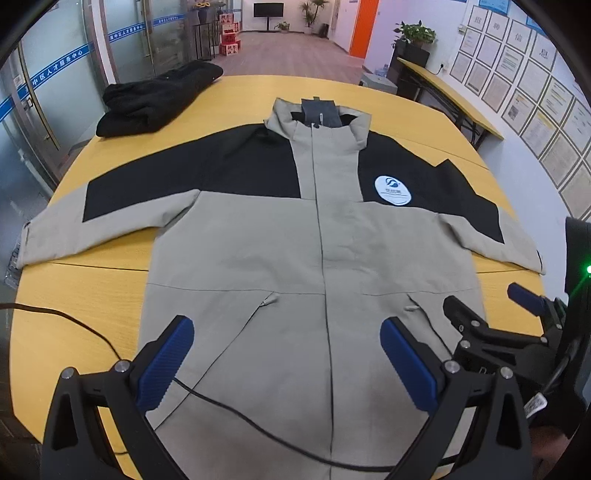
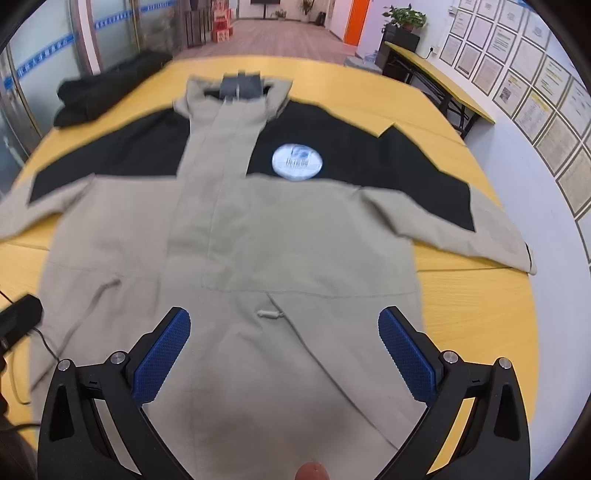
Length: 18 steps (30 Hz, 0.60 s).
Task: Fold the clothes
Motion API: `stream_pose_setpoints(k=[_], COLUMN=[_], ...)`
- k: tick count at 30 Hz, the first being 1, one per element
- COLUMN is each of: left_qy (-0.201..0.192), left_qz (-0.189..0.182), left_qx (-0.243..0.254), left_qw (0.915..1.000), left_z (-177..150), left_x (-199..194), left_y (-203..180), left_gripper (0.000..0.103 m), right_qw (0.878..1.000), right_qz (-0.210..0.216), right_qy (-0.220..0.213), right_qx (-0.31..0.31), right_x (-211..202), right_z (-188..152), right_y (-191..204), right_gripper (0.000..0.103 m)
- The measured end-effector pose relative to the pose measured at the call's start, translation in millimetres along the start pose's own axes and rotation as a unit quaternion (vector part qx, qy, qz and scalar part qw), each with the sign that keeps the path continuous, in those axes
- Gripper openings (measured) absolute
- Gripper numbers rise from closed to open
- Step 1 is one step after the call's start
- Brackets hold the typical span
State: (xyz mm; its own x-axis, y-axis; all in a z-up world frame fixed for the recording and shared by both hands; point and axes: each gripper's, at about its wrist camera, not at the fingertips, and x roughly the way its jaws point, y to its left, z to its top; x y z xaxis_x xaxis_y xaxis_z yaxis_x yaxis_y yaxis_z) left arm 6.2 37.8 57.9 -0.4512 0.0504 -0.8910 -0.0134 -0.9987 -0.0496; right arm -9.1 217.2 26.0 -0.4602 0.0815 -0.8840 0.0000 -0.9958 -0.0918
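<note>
A beige and black jacket lies flat and face up on the yellow table, zipped, sleeves spread to both sides, a round white badge on its chest. My left gripper hovers open above the jacket's lower front, nothing between its blue pads. The right gripper shows at the right edge of the left wrist view, open over the jacket's right hem. In the right wrist view the same jacket fills the frame, slightly blurred, and my right gripper stands open above the lower right pocket.
A folded black garment lies at the table's far left. A black cable runs across the jacket's hem. A second yellow table and potted plant stand at the right wall. A fingertip shows at the bottom edge.
</note>
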Motion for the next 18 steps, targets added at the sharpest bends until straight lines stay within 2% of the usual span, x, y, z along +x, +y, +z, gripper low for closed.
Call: stream_pose_setpoints(k=[4, 8, 11, 15, 17, 18], left_qy=[-0.023, -0.047, -0.026, -0.036, -0.034, -0.037], left_qz=[-0.003, -0.005, -0.008, -0.005, -0.007, -0.006], left_qx=[-0.002, -0.007, -0.002, -0.002, 0.004, 0.012], left_qw=[0.9997, 0.9988, 0.9996, 0.9994, 0.9994, 0.9992], left_z=[-2.2, -8.2, -9.1, -6.0, -3.1, -1.7], left_x=[0.4, 6.6, 13.5, 15.8, 20.9, 22.3], left_y=[-5.2, -9.8, -15.5, -17.0, -17.1, -17.5], left_gripper=[0.103, 0.103, 0.103, 0.103, 0.103, 0.103], right_qw=[0.999, 1.000, 1.000, 1.000, 1.000, 1.000], right_qz=[-0.014, 0.000, -0.004, -0.006, -0.014, -0.002], right_qy=[-0.011, -0.007, -0.016, 0.012, 0.003, -0.001], right_qx=[-0.032, -0.018, 0.003, 0.006, -0.013, -0.004], right_x=[-1.0, 42.9, 49.5, 49.2, 46.3, 47.7], right_z=[-4.3, -17.2, -13.8, -6.5, -3.2, -1.5], right_y=[-11.5, -27.6, -29.9, -27.3, -22.0, -22.3], right_gripper=[0.103, 0.103, 0.103, 0.103, 0.103, 0.103])
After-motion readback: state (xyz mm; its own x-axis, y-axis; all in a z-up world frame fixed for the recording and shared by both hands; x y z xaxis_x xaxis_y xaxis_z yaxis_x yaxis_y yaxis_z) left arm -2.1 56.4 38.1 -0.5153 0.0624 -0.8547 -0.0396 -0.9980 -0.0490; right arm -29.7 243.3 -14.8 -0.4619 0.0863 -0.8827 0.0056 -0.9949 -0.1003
